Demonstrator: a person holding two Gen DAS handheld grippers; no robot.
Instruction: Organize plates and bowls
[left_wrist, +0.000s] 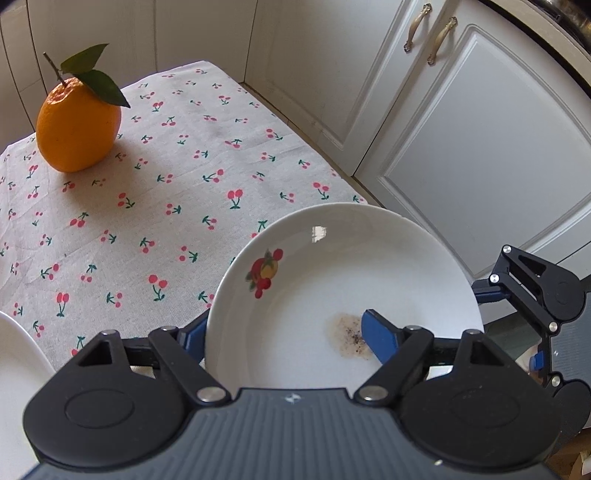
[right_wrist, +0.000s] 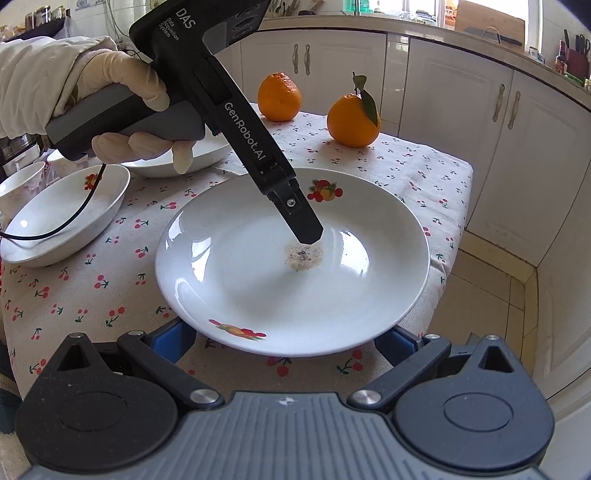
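Observation:
A white plate (right_wrist: 258, 280) with fruit prints and a brown stain (right_wrist: 303, 256) lies at the table's near right corner. It also shows in the left wrist view (left_wrist: 332, 295). My left gripper (left_wrist: 284, 332) is open: one blue finger (left_wrist: 376, 338) rests inside the plate by the stain, the other (left_wrist: 194, 332) is outside the rim. From the right wrist view the left gripper (right_wrist: 308, 236) points down into the plate. My right gripper (right_wrist: 284, 341) is open, its blue fingers (right_wrist: 173, 341) under the plate's near rim.
Two oranges (right_wrist: 279, 96) (right_wrist: 352, 120) stand at the back of the cherry-print tablecloth (right_wrist: 110, 288). White bowls (right_wrist: 66, 218) (right_wrist: 177, 162) and a cup (right_wrist: 18, 184) sit at the left. White cabinets (right_wrist: 517, 147) stand right of the table; the table edge (right_wrist: 458, 221) drops to the floor.

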